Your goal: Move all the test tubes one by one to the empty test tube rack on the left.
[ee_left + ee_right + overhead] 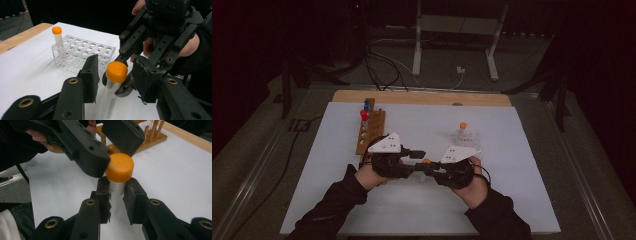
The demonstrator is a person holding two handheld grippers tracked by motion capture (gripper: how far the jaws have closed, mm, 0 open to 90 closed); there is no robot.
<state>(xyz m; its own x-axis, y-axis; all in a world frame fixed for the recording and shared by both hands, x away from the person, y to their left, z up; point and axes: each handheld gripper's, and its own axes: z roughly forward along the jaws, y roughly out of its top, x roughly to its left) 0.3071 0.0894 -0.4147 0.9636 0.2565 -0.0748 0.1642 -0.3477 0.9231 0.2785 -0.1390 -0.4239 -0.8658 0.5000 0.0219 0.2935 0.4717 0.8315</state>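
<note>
Bench [522, 200]: flat matte white sheet over a wooden top, bare wood strip along far edge. Wooden tube rack [371, 131], far left, w/ round holes, holds red- and blue-capped tubes. Clear plastic grid rack [85, 51], right of centre, w/ one orange-capped tube upright in it. Right gripper [117, 192] clamped on clear graduated centrifuge tube [117, 191], held upright above bench near centre. Left gripper [113, 75]: ridged black pads either side of tube's smooth round orange screw cap [119, 167]; contact can't be told.

Dim high view, black toward nine and three o'clock; gripper views brighter, nearest black jaws softly blurred at six.
</note>
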